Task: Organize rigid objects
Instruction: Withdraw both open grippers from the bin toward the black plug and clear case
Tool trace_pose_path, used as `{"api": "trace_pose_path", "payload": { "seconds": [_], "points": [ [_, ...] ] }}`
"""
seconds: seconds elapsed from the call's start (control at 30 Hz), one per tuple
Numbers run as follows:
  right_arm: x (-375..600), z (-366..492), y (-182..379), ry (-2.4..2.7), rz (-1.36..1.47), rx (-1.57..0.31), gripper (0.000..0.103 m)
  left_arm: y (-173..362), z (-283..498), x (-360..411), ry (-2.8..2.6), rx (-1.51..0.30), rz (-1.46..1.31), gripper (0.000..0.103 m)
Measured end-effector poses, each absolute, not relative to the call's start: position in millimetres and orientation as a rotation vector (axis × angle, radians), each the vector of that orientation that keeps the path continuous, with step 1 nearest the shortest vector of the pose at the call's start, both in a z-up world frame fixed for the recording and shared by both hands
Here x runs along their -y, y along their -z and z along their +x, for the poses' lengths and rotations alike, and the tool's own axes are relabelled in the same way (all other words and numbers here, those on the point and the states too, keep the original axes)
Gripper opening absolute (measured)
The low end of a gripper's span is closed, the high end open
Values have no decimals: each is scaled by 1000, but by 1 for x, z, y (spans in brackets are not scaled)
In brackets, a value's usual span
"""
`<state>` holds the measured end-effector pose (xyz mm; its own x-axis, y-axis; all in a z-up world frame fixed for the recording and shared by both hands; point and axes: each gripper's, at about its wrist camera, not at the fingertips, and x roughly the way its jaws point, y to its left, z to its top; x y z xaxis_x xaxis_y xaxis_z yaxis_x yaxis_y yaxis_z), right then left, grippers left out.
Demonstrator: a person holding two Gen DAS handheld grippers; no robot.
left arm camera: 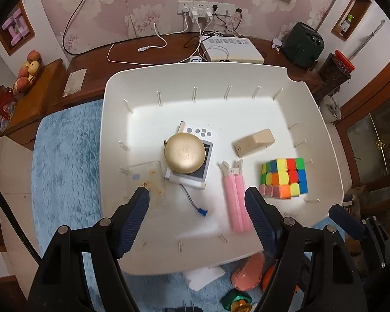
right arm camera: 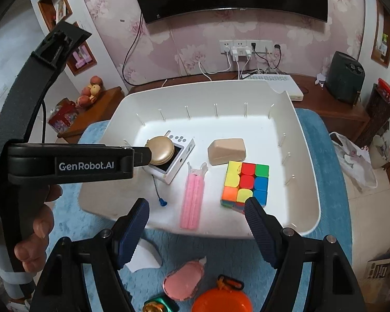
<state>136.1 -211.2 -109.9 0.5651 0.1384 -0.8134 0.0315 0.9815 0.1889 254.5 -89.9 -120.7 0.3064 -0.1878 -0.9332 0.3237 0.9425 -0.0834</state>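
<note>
Your left gripper hangs released over the white bin's near edge, nothing between its jaws. Your right gripper is released too, empty above that edge. Inside the bin, the pink bars lie mid-floor, the colour cube toward the right wall, the gold disc left of centre.

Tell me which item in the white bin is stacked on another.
The round gold case: it rests on the white device; every other item lies directly on the bin floor.
</note>
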Motion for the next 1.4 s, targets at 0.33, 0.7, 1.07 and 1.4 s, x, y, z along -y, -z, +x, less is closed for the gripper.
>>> {"api": "trace_pose_path", "payload": {
  "seconds": [0.33, 0.7, 1.07, 1.4],
  "points": [
    [223, 87, 84, -109, 221, -931, 76, 82, 204, 68, 322, -1138, 152, 79],
    [226, 11, 81, -157, 270, -948, 76, 71, 131, 39, 273, -1087, 169, 79],
    [203, -38, 123, -91, 331, -1086, 76, 117, 64, 20, 248, -1142, 261, 79],
    [174, -49, 170, 77, 380, -1158, 76, 178, 62, 14, 336, -1273, 231, 79]
  ]
}}
